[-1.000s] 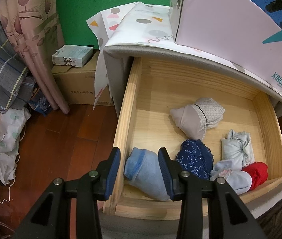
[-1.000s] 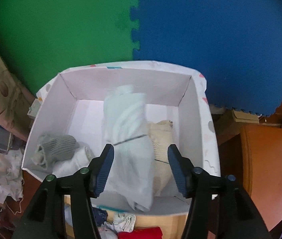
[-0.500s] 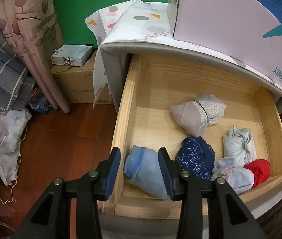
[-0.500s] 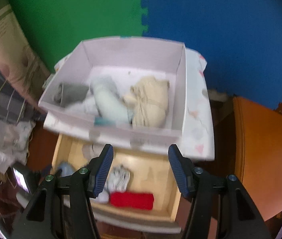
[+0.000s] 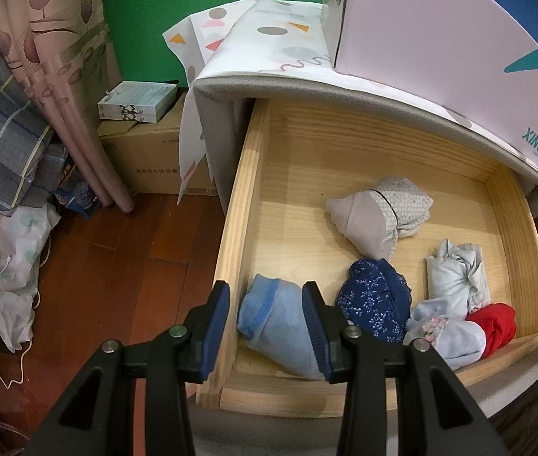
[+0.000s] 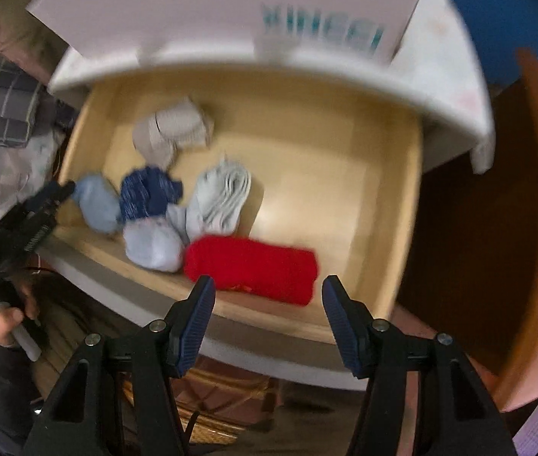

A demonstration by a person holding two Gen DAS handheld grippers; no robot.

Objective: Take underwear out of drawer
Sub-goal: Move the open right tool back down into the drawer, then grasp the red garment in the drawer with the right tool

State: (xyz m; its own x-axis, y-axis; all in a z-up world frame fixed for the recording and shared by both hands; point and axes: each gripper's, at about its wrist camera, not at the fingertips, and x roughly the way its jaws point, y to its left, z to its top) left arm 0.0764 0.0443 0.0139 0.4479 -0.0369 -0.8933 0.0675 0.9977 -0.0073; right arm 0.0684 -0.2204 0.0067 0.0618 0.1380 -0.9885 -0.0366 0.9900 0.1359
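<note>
The drawer (image 5: pixel 512 228) is made of pale, smooth wood and is pulled open. 6 soft rolled bundles of underwear lie inside, most near the front.

The left tongs (image 5: pixel 265 323) hang over the front left corner. Its 2 blue ribbed pads are open about as wide as the light blue bundle (image 5: pixel 276 323), which shows between them. I cannot tell if the pads touch it. The left pad sits over the wooden side wall.

Next to that bundle is a dark blue bundle (image 5: pixel 375 304) with tiny white flowers. Behind it lies a beige and dotted grey bundle (image 5: pixel 375 212). A pale grey wrinkled bundle (image 5: pixel 455 277) sits to the right. At the front are a pale bundle with pink flowers (image 5: pixel 447 338) and a fuzzy red bundle (image 6: pixel 249 266).

The right tongs (image 6: pixel 269 323) are wide open and hold nothing. They hang above the drawer's front edge, near the red bundle. This view is blurry.

A white box (image 5: pixel 440 38) stands on top of the cabinet.
</note>
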